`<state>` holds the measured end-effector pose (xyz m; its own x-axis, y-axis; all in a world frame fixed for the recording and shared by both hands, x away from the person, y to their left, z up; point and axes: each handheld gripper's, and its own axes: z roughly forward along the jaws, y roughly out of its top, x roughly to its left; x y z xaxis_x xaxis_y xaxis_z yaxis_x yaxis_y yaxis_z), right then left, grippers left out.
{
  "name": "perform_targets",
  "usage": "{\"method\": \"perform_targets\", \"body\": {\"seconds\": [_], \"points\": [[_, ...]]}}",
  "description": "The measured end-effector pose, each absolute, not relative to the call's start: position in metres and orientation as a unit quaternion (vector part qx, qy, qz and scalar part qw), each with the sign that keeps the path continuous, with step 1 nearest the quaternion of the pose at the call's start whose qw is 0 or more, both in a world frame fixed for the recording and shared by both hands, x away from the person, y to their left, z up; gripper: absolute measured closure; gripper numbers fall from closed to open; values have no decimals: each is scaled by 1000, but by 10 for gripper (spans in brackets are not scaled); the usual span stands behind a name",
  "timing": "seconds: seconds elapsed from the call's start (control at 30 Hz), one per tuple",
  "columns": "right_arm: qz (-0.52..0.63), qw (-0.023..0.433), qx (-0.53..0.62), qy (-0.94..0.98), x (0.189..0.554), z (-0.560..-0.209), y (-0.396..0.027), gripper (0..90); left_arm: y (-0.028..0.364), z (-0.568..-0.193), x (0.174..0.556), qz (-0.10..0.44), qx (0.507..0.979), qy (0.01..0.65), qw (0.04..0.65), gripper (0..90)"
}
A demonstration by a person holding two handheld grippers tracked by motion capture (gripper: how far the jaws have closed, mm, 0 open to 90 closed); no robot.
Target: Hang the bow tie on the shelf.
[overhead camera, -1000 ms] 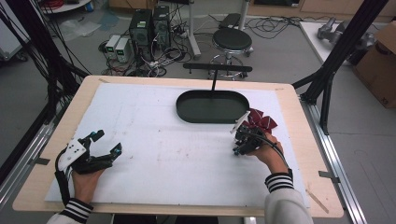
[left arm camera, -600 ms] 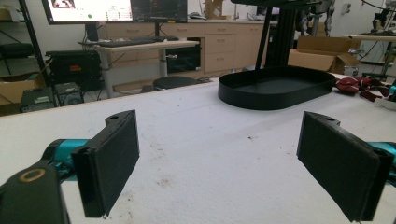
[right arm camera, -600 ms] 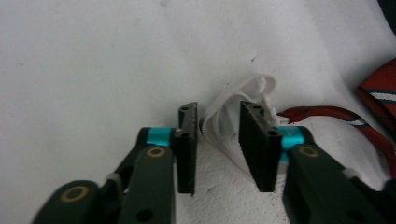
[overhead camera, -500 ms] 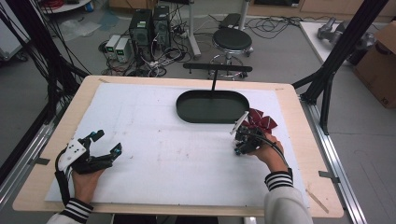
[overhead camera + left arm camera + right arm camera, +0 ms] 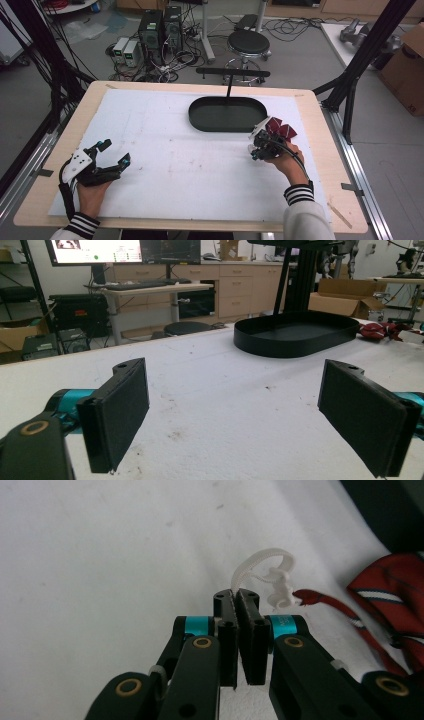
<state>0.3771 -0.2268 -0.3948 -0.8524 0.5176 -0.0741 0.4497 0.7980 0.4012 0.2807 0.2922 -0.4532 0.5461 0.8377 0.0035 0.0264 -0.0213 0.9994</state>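
Note:
A red cloth item with white and blue stripes (image 5: pixel 281 129) lies on the white mat just right of the black oval tray (image 5: pixel 230 114). A white strap loop (image 5: pixel 265 565) hangs off its end. My right gripper (image 5: pixel 236 597) has just been closing and is now shut on that white strap, low over the mat beside the red cloth (image 5: pixel 395 600). In the high view the right gripper (image 5: pixel 257 145) sits at the tray's near right corner. My left gripper (image 5: pixel 115 152) rests at the near left, open, with nothing between its pads (image 5: pixel 120 415).
The tray (image 5: pixel 295 335) is empty and stands at the back centre of the mat, with the red cloth (image 5: pixel 380 331) beside it. A black T-shaped stand (image 5: pixel 232 75) rises behind the tray. The wooden table edge (image 5: pixel 340 210) frames the mat.
The right gripper's jaws have drawn together beside the red cloth, with the hand staying almost where it was. The left hand and gripper have not moved.

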Motion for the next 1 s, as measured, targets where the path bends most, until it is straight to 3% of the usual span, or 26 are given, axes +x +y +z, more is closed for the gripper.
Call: {"method": "perform_targets", "body": {"seconds": [0.53,0.7,1.0], "points": [[362,172,289,870,367,-358,-241,873,292,-453,281,333,634,341,609,134],[419,218,314,824,364,-346,-248,876,292,-453,281,333,634,341,609,134],[487,247,336,767,360,-330,-249,876,292,-453,280,335,634,340,609,134]]}}
